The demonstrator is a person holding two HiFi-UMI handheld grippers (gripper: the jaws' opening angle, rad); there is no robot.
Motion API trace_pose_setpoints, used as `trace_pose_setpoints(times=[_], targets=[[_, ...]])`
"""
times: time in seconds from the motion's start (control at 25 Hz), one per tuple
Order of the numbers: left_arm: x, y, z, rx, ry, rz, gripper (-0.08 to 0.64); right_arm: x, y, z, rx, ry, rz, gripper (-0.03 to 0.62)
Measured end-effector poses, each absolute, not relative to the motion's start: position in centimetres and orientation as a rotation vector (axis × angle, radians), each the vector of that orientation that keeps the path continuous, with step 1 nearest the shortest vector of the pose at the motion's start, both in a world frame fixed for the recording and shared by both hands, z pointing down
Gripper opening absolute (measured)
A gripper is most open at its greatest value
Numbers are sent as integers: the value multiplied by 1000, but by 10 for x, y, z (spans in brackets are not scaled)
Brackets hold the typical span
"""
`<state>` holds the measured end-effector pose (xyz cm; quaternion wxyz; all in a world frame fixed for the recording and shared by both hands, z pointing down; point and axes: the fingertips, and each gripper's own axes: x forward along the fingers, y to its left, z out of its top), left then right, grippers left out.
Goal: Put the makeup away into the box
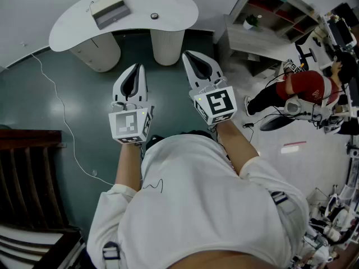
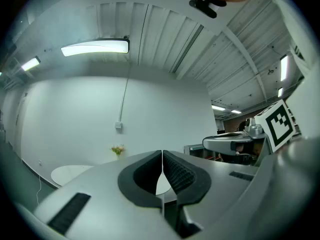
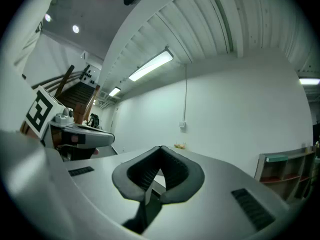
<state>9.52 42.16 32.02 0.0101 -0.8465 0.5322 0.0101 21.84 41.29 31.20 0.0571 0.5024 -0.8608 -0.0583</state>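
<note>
While the person stands back from the work area, the left gripper [image 1: 134, 70] and right gripper [image 1: 193, 59] are held level, side by side, in front of the white shirt [image 1: 202, 195] and over the dark green floor [image 1: 73, 128]. Left jaws: closed pad to pad, nothing between them. Right jaws: likewise closed, empty.

Beyond them, well apart, stands a curved white table [image 1: 73, 35]. On it sits a grey-and-white box [image 1: 110, 11], and near that a small dark round item [image 1: 154, 16], possibly the makeup but too small to tell.

Judgement: the task is not started and this is the approach step. The next move calls for stepping up to the table, opening one gripper, and lining it over the small item.
</note>
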Motion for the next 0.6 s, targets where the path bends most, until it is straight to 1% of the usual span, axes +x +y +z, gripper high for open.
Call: trace_pose_setpoints(times=[0.32, 0.6], targets=[[46, 422, 325, -2647, 1680, 53, 25, 174, 422, 315, 1548, -2633, -153, -2], [59, 417, 328, -2692, 1682, 23, 25, 177, 411, 318, 1538, -2652, -88, -2]])
